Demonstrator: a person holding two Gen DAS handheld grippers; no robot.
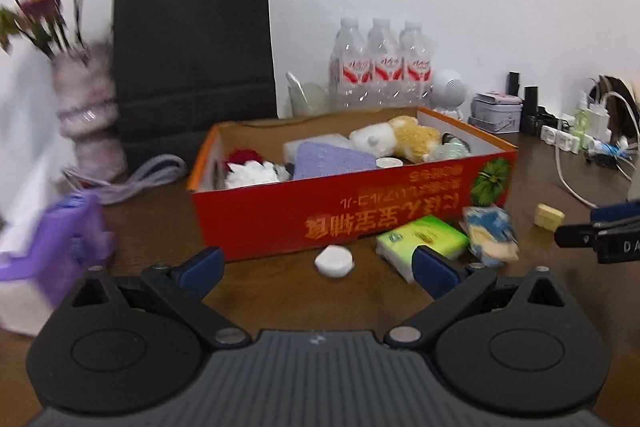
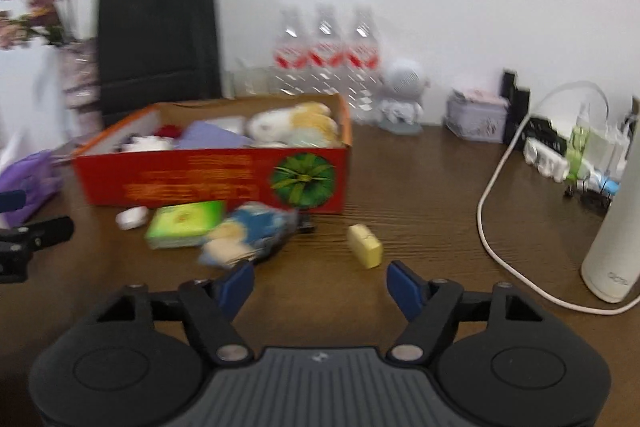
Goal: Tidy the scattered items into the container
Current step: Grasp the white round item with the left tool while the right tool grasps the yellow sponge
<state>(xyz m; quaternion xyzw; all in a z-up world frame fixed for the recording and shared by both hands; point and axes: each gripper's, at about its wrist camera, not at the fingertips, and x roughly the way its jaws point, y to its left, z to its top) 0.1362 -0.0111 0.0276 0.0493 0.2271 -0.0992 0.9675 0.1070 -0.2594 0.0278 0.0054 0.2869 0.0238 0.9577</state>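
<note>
The box [image 1: 352, 215] sits mid-surface, already holding a plush toy [image 1: 400, 139] and cloth, while a white cap [image 1: 334, 261], green pack [image 1: 422, 239], blue packet [image 1: 490, 235] and yellow block [image 2: 364, 246] lie along its near wall. Both the left gripper [image 1: 318, 269] and the right gripper [image 2: 320, 287] are wide and empty, so this looks like an approach for another pick. Next, the left likely needs to close on the cap, the right on the block.

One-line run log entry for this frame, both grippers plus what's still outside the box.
left gripper: open, empty | right gripper: open, empty | red box: partly filled | outside: white cap, green tissue pack, blue packet, yellow block
</note>
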